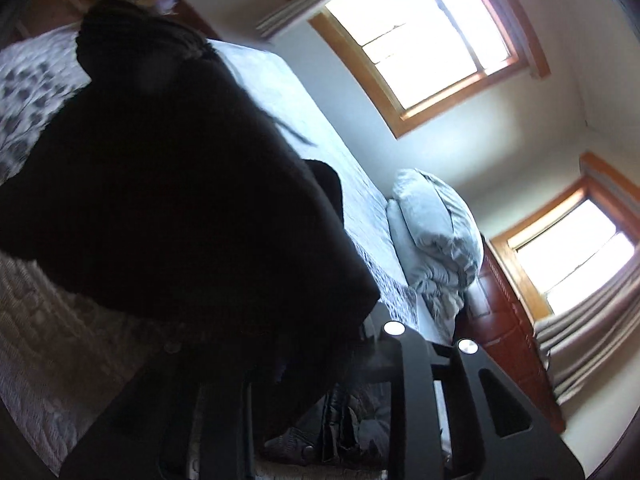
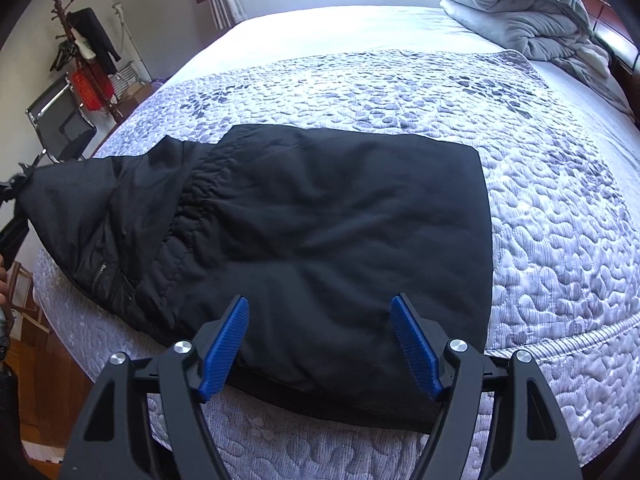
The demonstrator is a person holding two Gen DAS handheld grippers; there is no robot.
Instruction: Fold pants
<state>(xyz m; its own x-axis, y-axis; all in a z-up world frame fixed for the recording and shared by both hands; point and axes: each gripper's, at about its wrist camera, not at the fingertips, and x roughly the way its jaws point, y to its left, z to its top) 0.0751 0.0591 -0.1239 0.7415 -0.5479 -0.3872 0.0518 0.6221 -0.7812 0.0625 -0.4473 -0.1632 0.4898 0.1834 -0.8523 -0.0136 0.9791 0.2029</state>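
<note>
The black pants (image 2: 320,220) lie partly folded on the quilted bed (image 2: 560,220), waistband end toward the left. My right gripper (image 2: 320,312) is open, its blue pads (image 2: 416,348) apart just above the near edge of the pants, holding nothing. My left gripper (image 1: 304,360) is shut on the left end of the pants (image 1: 180,200) and lifts it off the bed; the dark cloth fills most of the left wrist view and hides the fingertips. In the right wrist view that lifted corner (image 2: 36,184) rises to a point at the far left.
A folded grey duvet and pillow (image 2: 516,8) sit at the head of the bed by the wooden headboard (image 1: 516,320). A coat rack (image 2: 76,48) and a chair (image 2: 60,120) stand left of the bed. Windows (image 1: 424,40) are behind.
</note>
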